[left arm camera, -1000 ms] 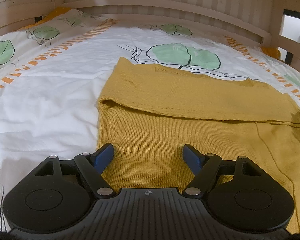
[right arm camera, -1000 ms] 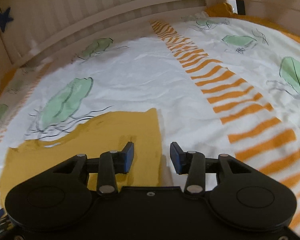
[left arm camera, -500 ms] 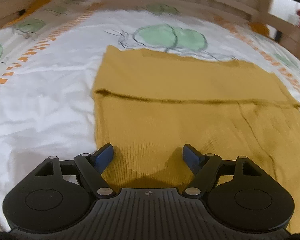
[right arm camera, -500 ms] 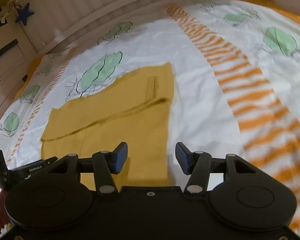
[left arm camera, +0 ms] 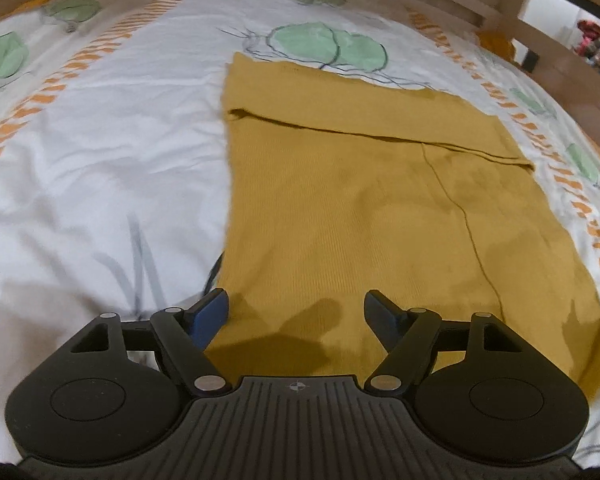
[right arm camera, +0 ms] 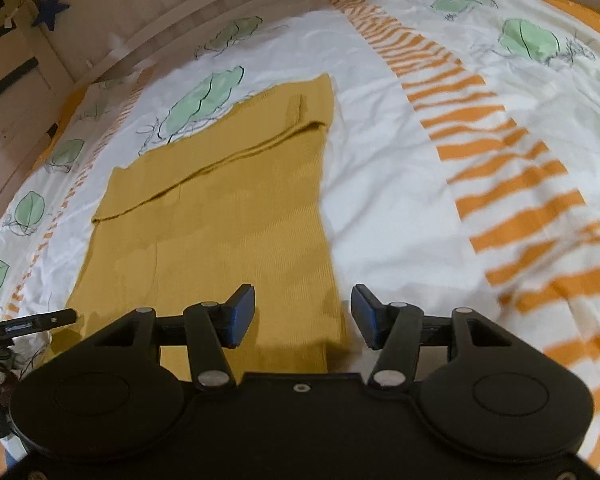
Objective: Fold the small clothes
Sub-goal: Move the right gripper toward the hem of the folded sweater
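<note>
A mustard-yellow knit garment (left arm camera: 340,208) lies flat on the bed, its far end folded over into a band across it. In the left wrist view my left gripper (left arm camera: 296,312) hovers over the garment's near left edge. It is open, with only cloth below the blue pads. In the right wrist view the same garment (right arm camera: 220,216) runs away to the left. My right gripper (right arm camera: 303,312) stands open above the garment's near right edge, with nothing gripped. A black part of the other gripper (right arm camera: 28,325) pokes in at the left.
The bed sheet (left arm camera: 100,152) is white with green leaves and orange stripe bands (right arm camera: 480,152). A wooden bed rail (right arm camera: 180,16) curves along the far side. A blue star (right arm camera: 50,10) hangs at the back left.
Both grippers have drawn back from the fold toward the garment's near end, so more of it shows. The right gripper's jaws have widened a little.
</note>
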Available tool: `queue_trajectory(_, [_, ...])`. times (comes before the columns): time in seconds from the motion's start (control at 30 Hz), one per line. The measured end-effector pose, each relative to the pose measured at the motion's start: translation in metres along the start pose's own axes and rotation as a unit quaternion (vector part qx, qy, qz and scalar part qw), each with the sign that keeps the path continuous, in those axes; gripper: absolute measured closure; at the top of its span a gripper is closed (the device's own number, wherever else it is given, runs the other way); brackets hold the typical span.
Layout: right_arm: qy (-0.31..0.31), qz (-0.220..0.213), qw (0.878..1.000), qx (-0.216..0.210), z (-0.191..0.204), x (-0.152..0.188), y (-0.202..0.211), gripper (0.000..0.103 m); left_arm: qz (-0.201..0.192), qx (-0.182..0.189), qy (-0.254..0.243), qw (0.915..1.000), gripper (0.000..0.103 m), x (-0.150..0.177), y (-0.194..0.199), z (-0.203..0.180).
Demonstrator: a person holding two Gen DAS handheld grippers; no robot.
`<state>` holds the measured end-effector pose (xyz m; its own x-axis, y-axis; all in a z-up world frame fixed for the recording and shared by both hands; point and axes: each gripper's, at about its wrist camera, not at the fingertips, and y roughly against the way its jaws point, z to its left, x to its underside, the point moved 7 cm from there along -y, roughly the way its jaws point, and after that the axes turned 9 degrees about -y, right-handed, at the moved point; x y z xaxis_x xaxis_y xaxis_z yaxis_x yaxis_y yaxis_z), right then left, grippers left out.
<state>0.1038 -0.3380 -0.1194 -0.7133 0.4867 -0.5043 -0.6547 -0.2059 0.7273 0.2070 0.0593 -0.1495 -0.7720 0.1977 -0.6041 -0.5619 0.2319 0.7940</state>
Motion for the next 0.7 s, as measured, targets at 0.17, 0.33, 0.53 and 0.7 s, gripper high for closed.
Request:
queue_trajectory(0.17, [0.004,0.003,1.0,0.003,-0.003,0.014,0.007,0.042,0.003,0.0,0.049,0.9988,0.03,0.025,0.024,0.014])
queue_trajectory(0.33, [0.013,0.003,1.0,-0.004,0.002,0.021,0.015,0.038,-0.011,-0.018,0.009,0.9997,0.03,0.039,0.044,0.005])
queue_trajectory(0.53, [0.032,0.008,0.999,-0.005,0.01,0.03,0.022,0.036,-0.001,-0.019,-0.024,0.9995,0.03,0.046,0.044,-0.009])
queue_trajectory(0.7, [0.052,0.017,0.998,-0.006,0.015,0.039,0.025,0.035,0.019,-0.008,-0.052,0.9984,0.03,0.054,0.041,-0.016])
